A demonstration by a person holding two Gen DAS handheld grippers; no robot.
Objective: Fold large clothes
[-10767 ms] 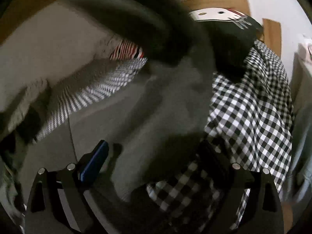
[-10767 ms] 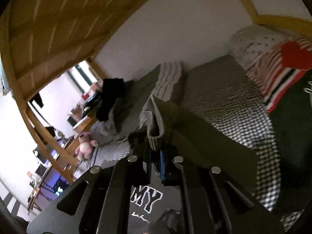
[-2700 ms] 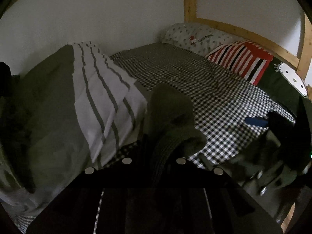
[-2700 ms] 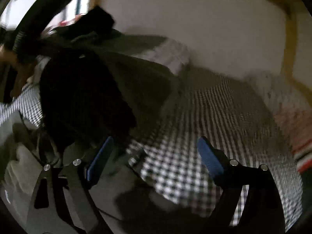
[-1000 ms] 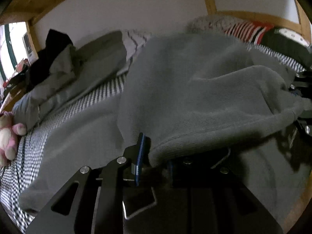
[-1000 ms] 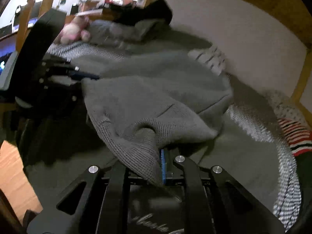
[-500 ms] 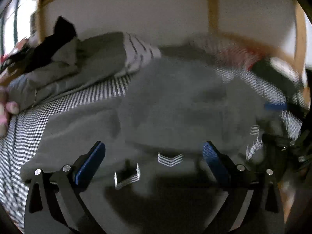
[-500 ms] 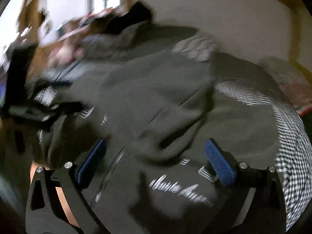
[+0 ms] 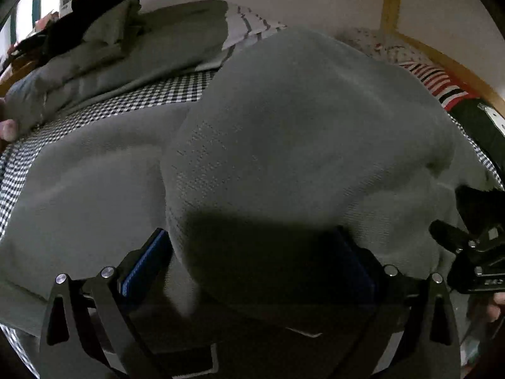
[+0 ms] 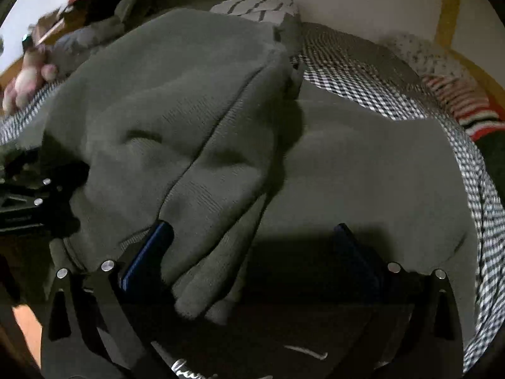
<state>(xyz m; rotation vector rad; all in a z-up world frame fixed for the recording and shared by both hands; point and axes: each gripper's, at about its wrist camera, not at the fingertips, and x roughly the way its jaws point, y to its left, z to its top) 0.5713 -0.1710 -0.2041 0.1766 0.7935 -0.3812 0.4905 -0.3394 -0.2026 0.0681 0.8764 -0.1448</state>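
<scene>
Both the left gripper (image 9: 252, 262) and the right gripper (image 10: 249, 252) stood wide apart, gripping nothing; the grey sweater (image 9: 300, 132) lay doubled over on the bed (image 9: 132, 104) directly ahead of them. A fold looked just laid; next, each needed a fresh edge to pinch

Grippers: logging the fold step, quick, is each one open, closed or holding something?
Left gripper: open, holding nothing, over the grey sweater.
Right gripper: open, holding nothing.
</scene>
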